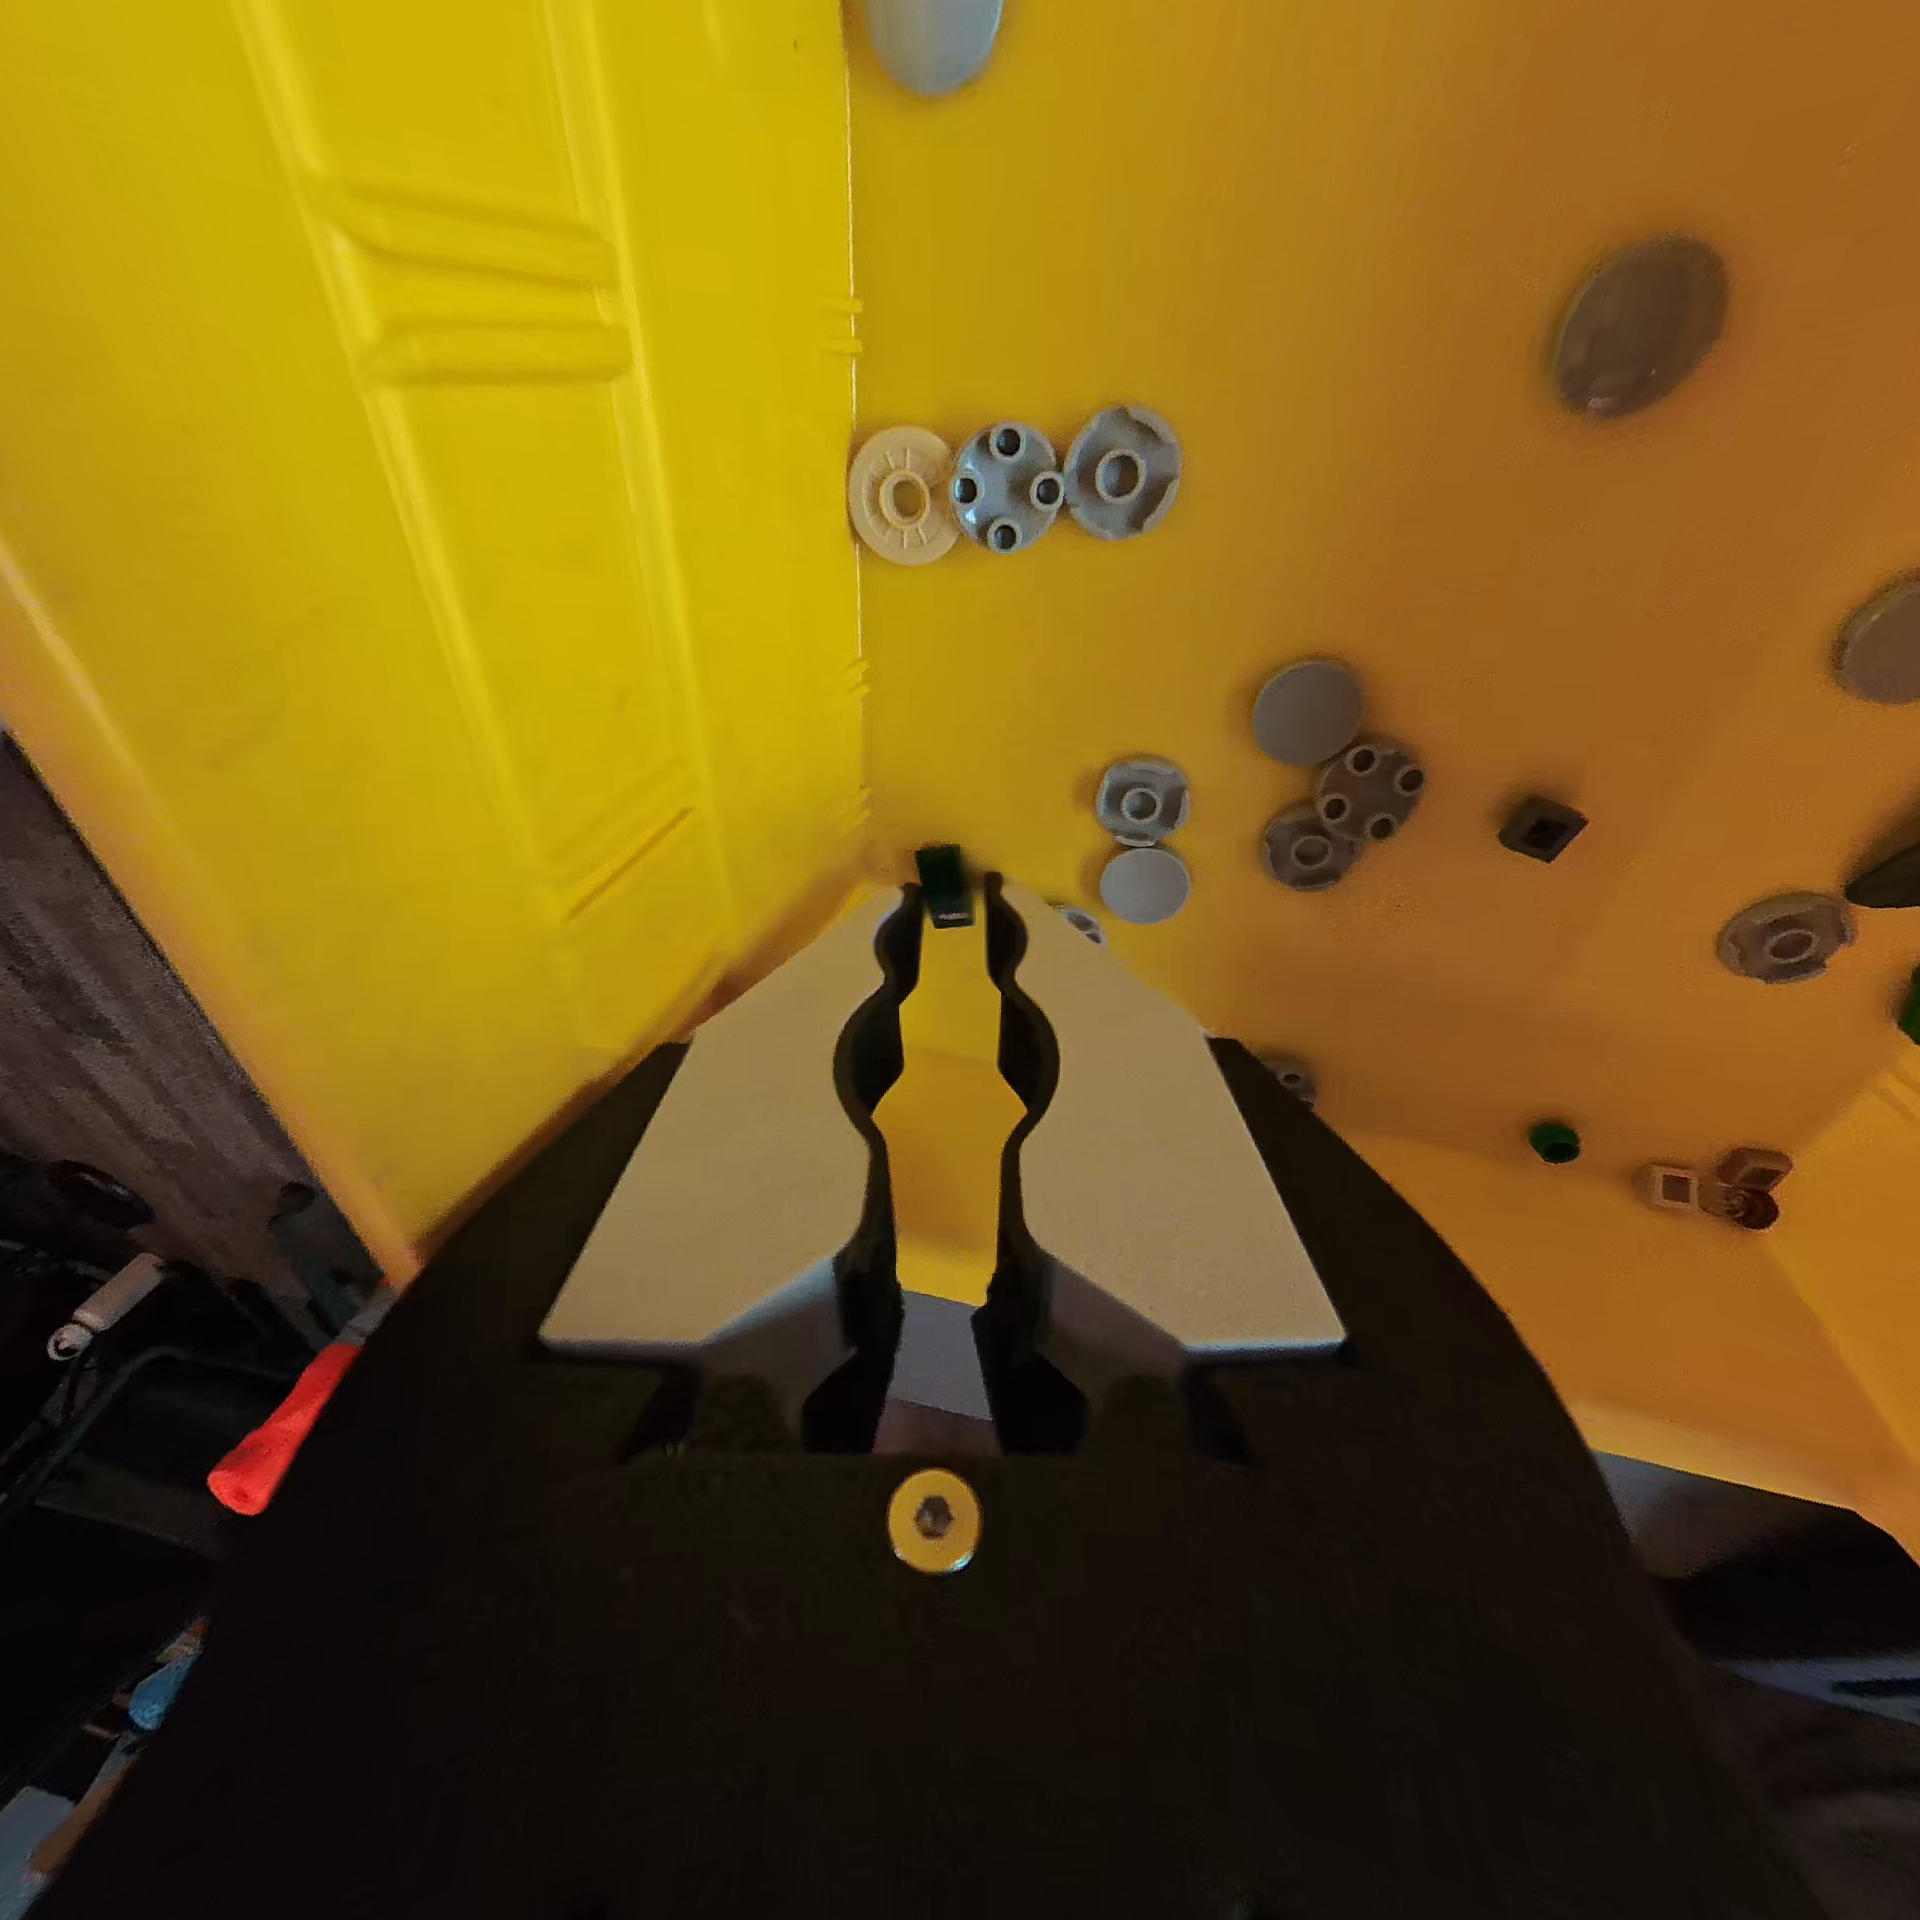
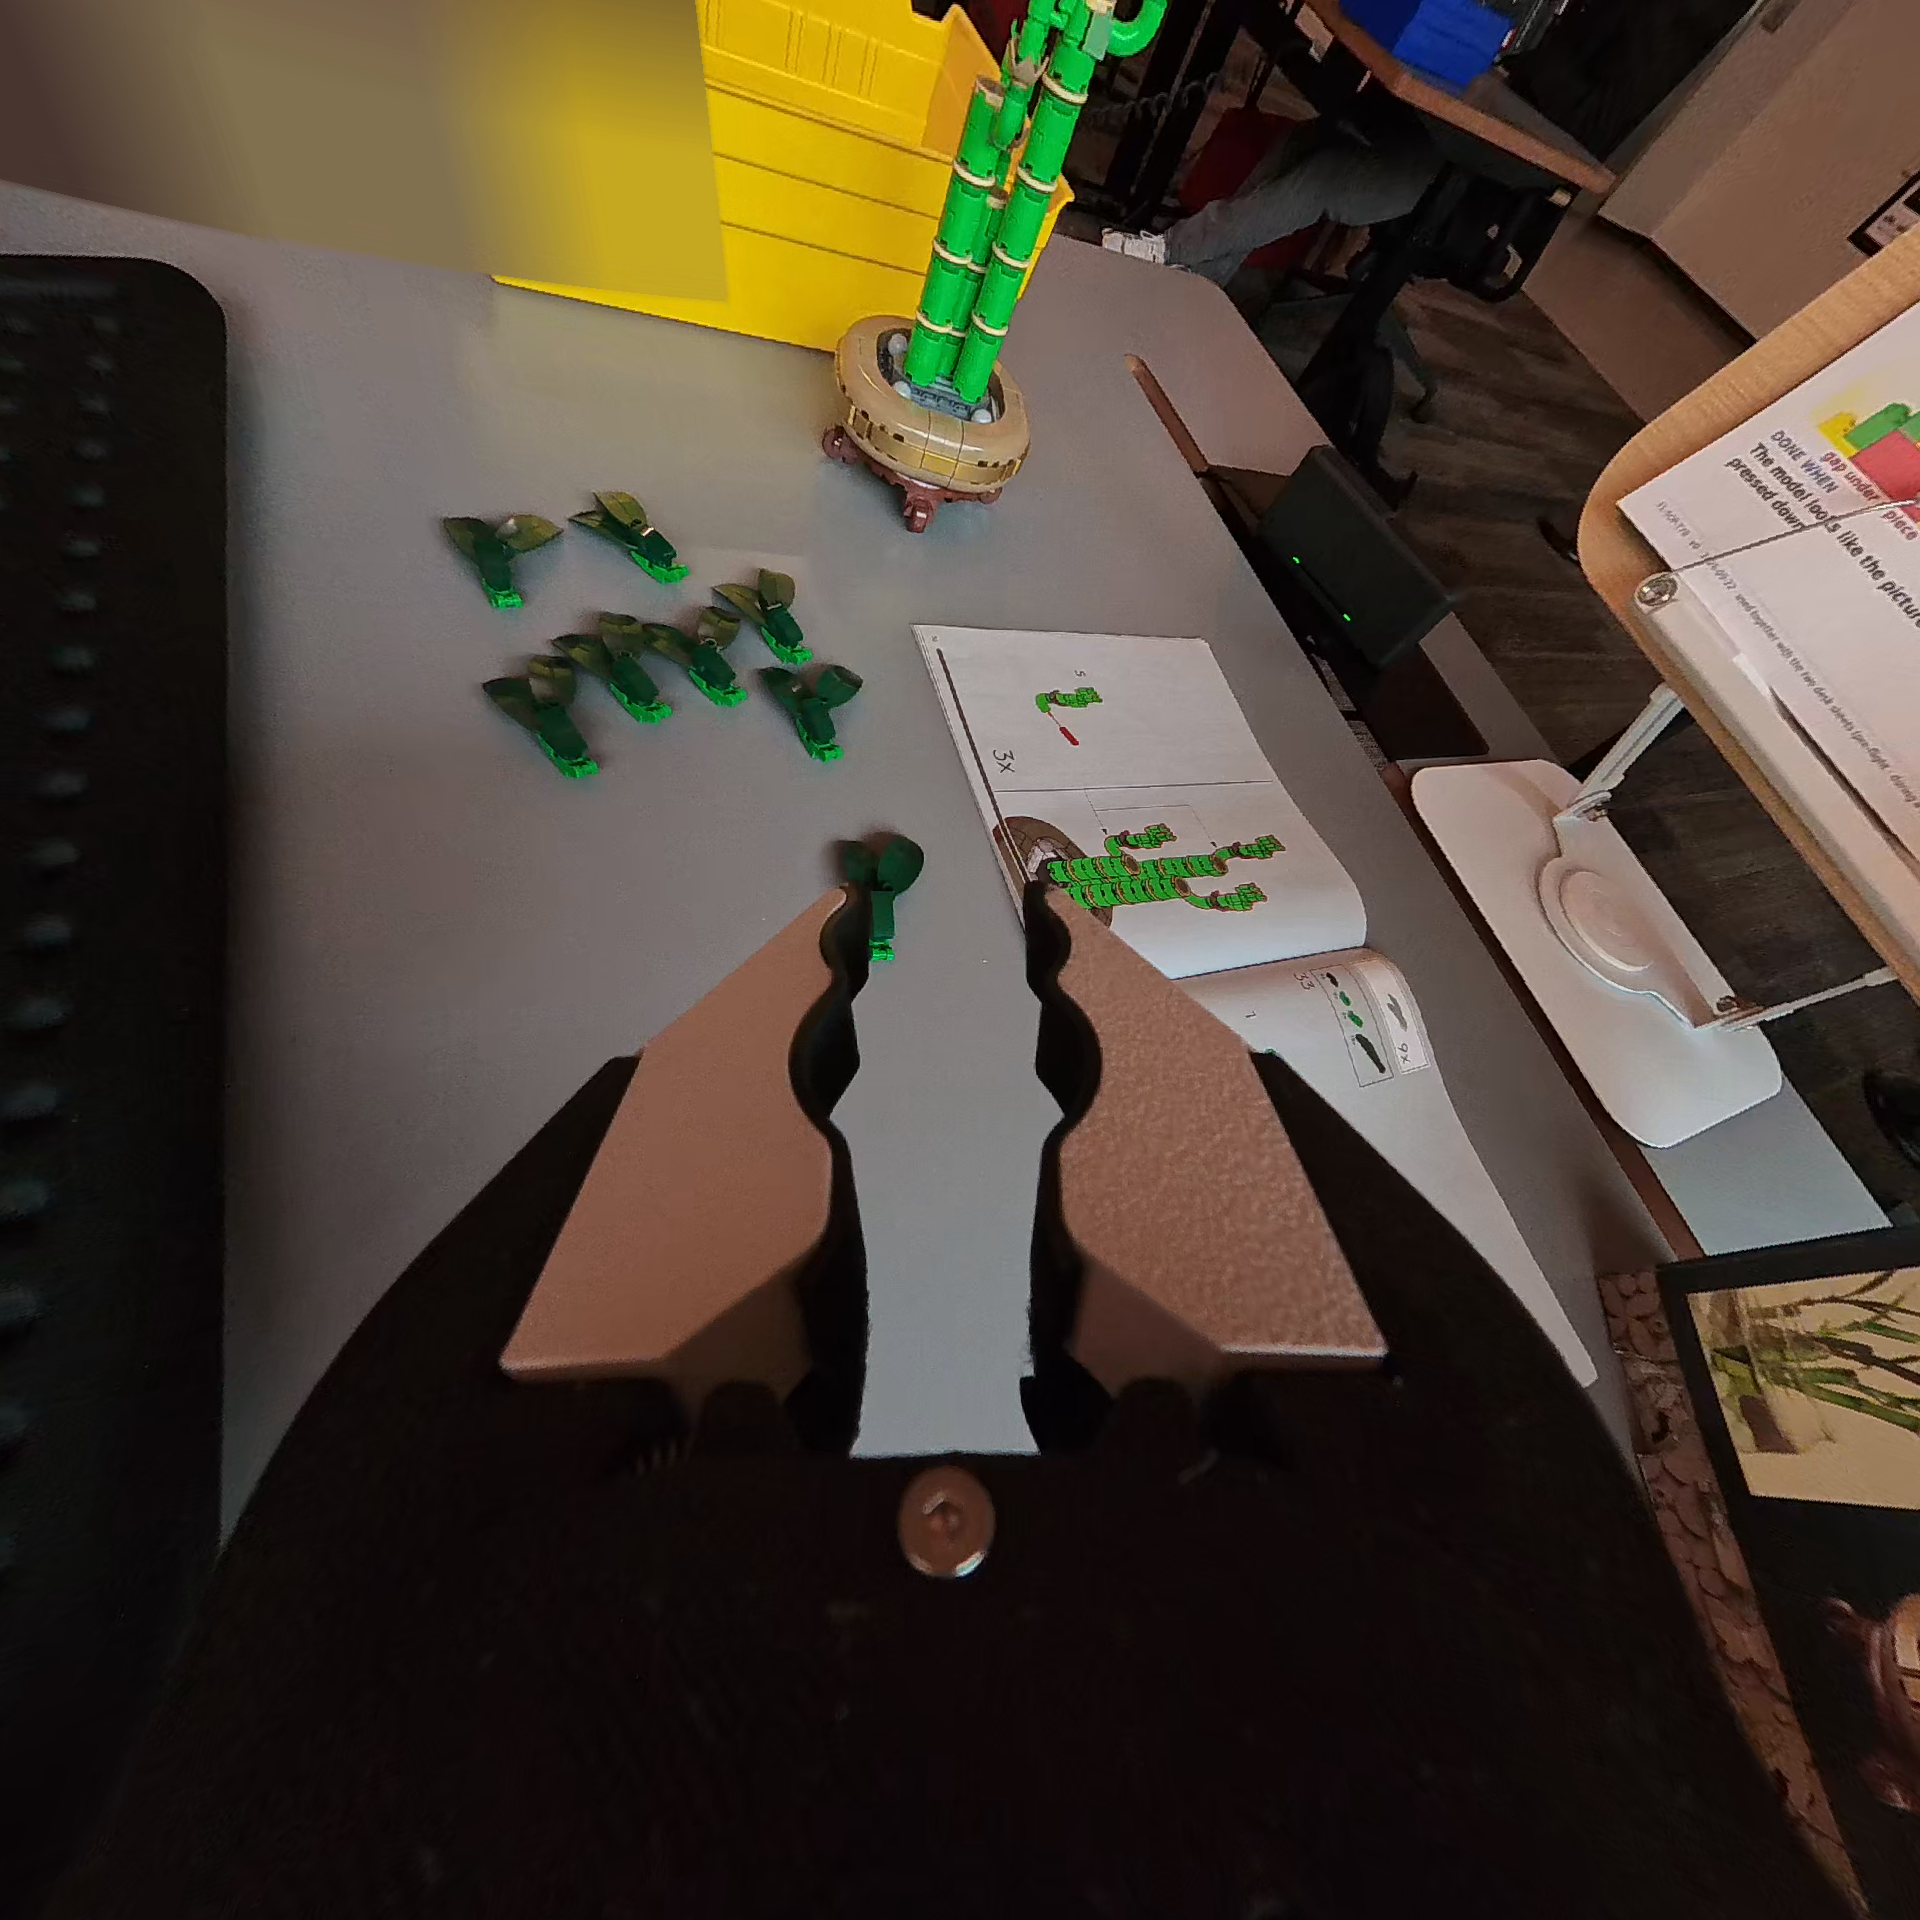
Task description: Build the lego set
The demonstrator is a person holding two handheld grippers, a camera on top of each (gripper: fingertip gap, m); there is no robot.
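In the left wrist view my left gripper [image 1: 951,896] reaches into a yellow bin [image 1: 1403,260], at the corner of its floor and side wall. Its jaws are closed on a small dark green piece [image 1: 943,891] at the tips. In the right wrist view my right gripper [image 2: 940,899] is open and empty above the grey table [image 2: 416,987]. A dark green leaf assembly [image 2: 883,883] lies just by its left fingertip. Several more leaf assemblies [image 2: 644,644] lie farther off. The green bamboo model [image 2: 977,260] stands in its tan pot [image 2: 935,426] at the back.
Grey round pieces [image 1: 1006,486] and other small parts [image 1: 1340,800] lie scattered on the bin floor. An open instruction booklet [image 2: 1143,727] lies right of the right gripper. The yellow bin [image 2: 831,208] stands behind the model. A black mat [image 2: 104,727] is at left, a white stand [image 2: 1600,935] at right. Spacing between my two grippers at the tips: around 60 cm. From the left gripper's tips to the green bamboo model [image 2: 977,260] is close to 30 cm.
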